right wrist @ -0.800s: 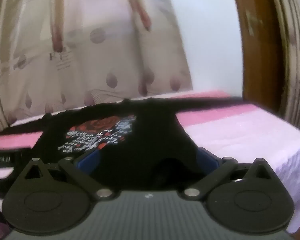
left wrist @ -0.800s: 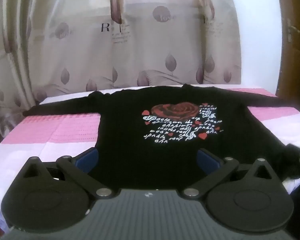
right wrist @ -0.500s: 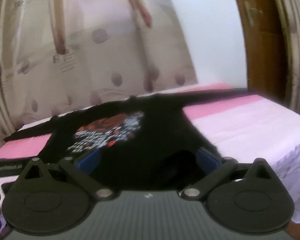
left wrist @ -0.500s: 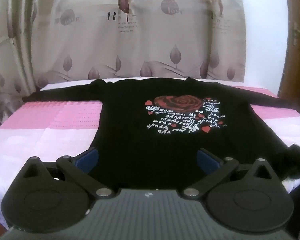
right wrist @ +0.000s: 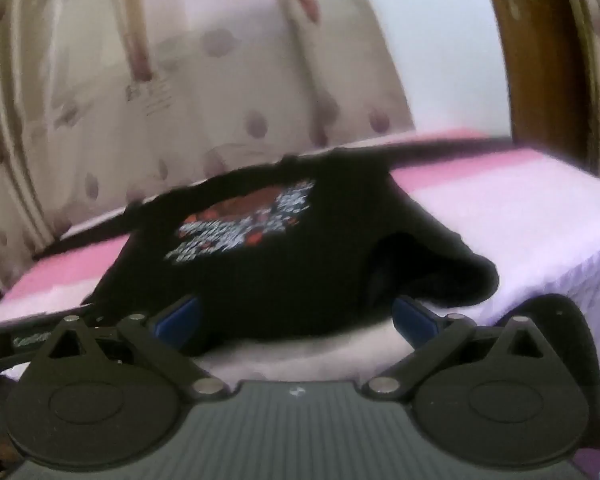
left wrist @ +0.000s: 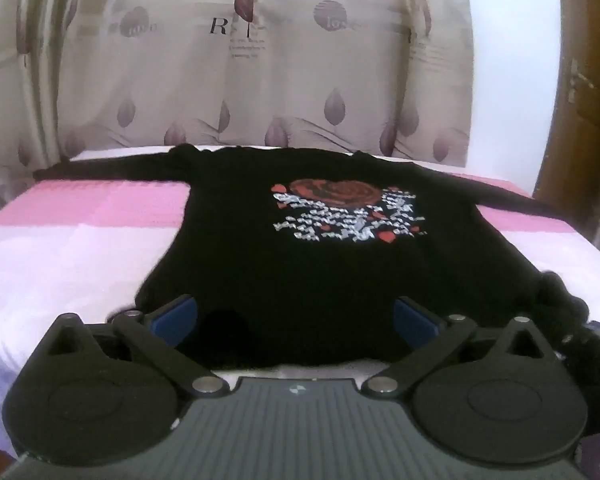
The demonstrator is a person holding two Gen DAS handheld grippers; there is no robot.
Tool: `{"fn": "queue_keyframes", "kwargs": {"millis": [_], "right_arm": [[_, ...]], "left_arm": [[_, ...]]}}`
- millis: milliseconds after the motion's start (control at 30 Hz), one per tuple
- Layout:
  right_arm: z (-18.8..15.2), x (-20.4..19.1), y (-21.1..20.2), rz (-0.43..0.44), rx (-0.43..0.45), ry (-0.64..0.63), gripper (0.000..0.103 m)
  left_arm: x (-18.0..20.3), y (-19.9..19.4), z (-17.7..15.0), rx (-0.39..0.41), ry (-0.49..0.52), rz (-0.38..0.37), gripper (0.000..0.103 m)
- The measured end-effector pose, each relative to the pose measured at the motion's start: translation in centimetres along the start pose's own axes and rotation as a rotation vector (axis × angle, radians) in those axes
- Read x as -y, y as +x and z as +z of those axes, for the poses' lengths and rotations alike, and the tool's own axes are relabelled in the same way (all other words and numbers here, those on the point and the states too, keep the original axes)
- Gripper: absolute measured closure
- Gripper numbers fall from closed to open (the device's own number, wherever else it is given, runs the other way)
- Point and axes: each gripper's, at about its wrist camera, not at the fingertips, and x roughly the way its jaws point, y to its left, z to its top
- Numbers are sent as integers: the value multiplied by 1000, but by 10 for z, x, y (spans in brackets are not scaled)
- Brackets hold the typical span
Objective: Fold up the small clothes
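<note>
Left wrist view, far left: a beige curtain (left wrist: pixel 148 92) with dark leaf shapes hangs behind the table. The table cover (left wrist: pixel 72 240) is pink in a band at the back and pale lilac nearer the camera.

Black long-sleeved top (left wrist: pixel 320 280) lies flat on the cover, neck toward the curtain, hem toward the camera. Left sleeve (left wrist: pixel 112 168) stretched straight out along the pink band. Red rose print with silver lettering (left wrist: pixel 340 212) sits on the chest, slightly right of centre. Right sleeve runs out toward the far right edge, where a brown wooden door frame (left wrist: pixel 568 100) stands.

Left gripper (left wrist: pixel 296 320): blue-padded fingers spread wide, one each side of the hem's near-left part. Pads sit at hem level; contact with the fabric cannot be told. Nothing is held between them.

Right wrist view, blurred. Part of the left gripper's body shows at the left edge. The top (right wrist: pixel 284 264) appears at an angle, print (right wrist: pixel 248 220) up and left. The hem's right corner (right wrist: pixel 440 268) is rumpled and lifted in a fold, an opening showing beneath. Right gripper (right wrist: pixel 296 320): fingers wide apart, straddling the hem near that rumpled corner, gripping nothing. Lilac cover (right wrist: pixel 540 232) extends to the right.
</note>
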Motion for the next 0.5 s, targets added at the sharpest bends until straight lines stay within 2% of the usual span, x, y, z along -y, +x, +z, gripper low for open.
{"fn": "queue_keyframes", "kwargs": {"millis": [167, 267, 500], "right_arm": [[-11, -16, -12, -16, 11, -79, 0], [-13, -11, -21, 7, 42, -46, 0], [-17, 2, -35, 86, 86, 13, 0]], "left_arm": [[10, -5, -13, -2, 51, 8, 0], [12, -9, -18, -8, 78, -6, 0], [18, -12, -21, -18, 131, 62, 0]]}}
